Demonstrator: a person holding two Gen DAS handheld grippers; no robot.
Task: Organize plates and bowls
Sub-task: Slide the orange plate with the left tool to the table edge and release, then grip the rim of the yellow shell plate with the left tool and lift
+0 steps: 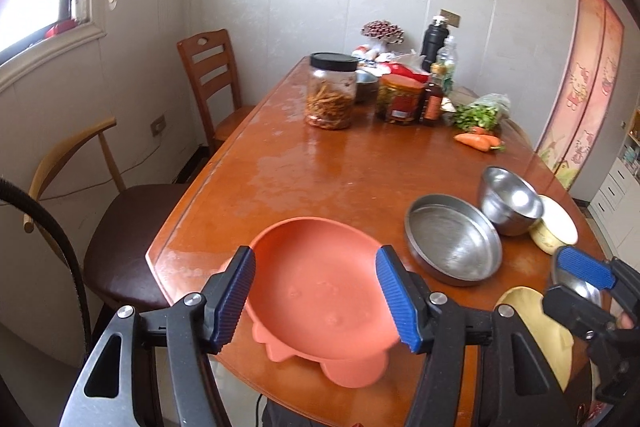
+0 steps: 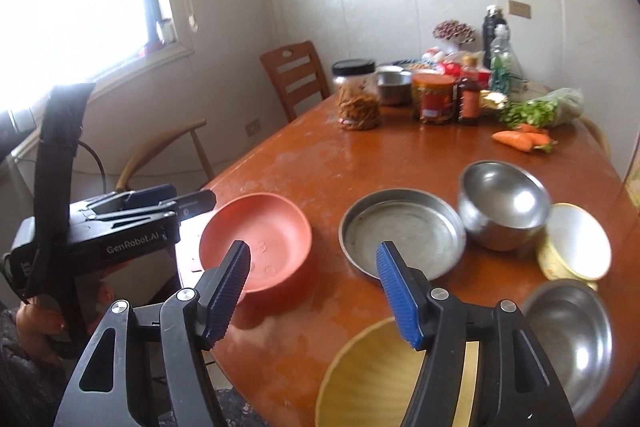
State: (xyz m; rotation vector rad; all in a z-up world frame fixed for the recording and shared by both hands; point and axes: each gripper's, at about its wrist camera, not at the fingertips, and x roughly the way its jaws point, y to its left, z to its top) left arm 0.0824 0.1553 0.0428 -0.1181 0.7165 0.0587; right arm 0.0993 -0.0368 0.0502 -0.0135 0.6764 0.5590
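An orange plastic plate [image 1: 316, 279] [image 2: 264, 227] lies near the table's left front corner. My left gripper [image 1: 316, 299] [image 2: 180, 199] hovers open above it, pads clear of the rim. To its right stand a shallow steel pan [image 1: 452, 239] [image 2: 400, 231], a steel bowl [image 1: 510, 201] [image 2: 504, 203] and a white-and-yellow bowl [image 1: 556, 223] [image 2: 576, 247] tipped on its side. My right gripper [image 2: 316, 297] [image 1: 576, 291] is open over bare table, with nothing between its fingers. Below it lie a yellow bowl [image 2: 372, 379] [image 1: 536, 331] and another steel bowl [image 2: 572, 339].
The wooden table [image 1: 340, 163] [image 2: 400, 155] carries jars [image 1: 332, 91], sauce bottles [image 1: 434, 99], greens and carrots [image 1: 478, 141] at its far end. Two chairs [image 1: 212, 79] stand along the left side under a window. A hand holds the left gripper's handle [image 2: 36, 323].
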